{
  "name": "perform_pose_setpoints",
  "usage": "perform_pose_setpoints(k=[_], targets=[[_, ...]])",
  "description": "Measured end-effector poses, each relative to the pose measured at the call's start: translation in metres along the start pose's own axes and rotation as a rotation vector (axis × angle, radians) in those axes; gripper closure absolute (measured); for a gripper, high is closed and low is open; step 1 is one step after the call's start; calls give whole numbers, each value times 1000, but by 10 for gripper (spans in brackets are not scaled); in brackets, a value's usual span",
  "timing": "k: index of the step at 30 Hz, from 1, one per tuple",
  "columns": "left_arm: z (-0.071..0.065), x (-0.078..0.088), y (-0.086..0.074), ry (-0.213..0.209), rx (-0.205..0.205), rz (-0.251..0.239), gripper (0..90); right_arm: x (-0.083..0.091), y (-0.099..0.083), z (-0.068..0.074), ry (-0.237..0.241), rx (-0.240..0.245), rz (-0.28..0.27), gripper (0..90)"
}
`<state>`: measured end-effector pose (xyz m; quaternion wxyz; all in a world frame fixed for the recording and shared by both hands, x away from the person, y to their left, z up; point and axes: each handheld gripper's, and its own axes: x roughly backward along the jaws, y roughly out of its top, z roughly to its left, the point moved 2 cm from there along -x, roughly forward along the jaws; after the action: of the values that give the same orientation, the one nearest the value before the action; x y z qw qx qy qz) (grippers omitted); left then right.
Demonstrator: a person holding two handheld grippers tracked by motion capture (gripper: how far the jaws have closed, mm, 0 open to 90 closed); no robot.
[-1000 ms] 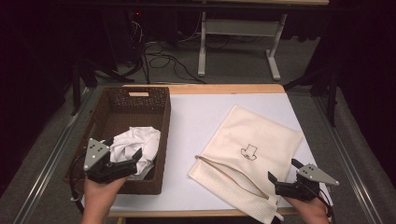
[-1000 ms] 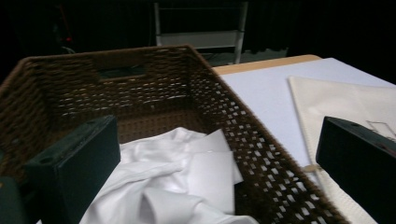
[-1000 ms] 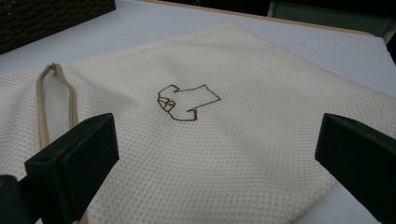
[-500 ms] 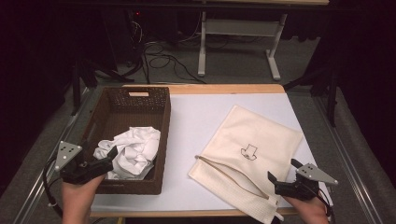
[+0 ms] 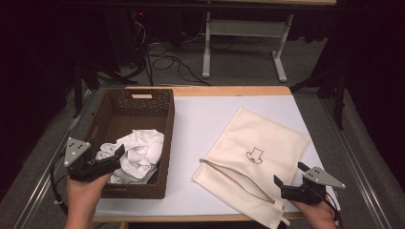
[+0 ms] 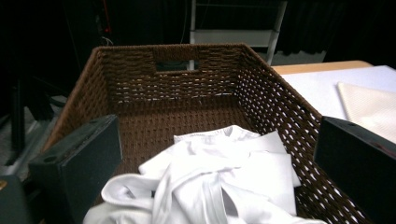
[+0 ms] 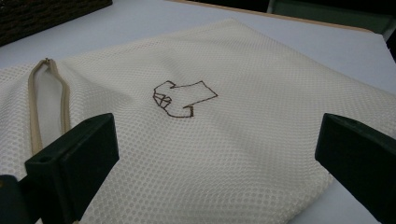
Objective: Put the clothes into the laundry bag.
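Cloth (image 5: 136, 153) in basket (image 5: 165, 138), left of bag (image 5: 267, 143).

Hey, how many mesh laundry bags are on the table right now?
1: the cream mesh bag lies flat on the table's right half, zipper partly open, by the right gripper. The basket holds white cloth that might hide more.

Woven wicker basket (image 5: 165, 143), mesh-cloth bag (image 5: 260, 152)

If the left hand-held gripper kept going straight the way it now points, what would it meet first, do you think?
Most likely the crumpled white cloth in the woven basket: it lies just ahead between the left hand-held gripper's open jaws. How low the jaws ride is unclear.
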<state>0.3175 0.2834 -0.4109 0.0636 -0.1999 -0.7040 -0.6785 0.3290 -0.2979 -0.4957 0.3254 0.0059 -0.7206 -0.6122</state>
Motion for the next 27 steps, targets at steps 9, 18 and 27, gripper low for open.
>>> perform_pose_setpoints(k=[9,18,27], targets=[[3,-28,15,20,-60,38,35,-1,0,-1,5,5,3,2],[6,-51,4,-33,-24,77,72,-1,-1,-1,3,5,6,2],[7,-65,-3,-45,-15,233,47,-2,0,1,5,12,11,2]])
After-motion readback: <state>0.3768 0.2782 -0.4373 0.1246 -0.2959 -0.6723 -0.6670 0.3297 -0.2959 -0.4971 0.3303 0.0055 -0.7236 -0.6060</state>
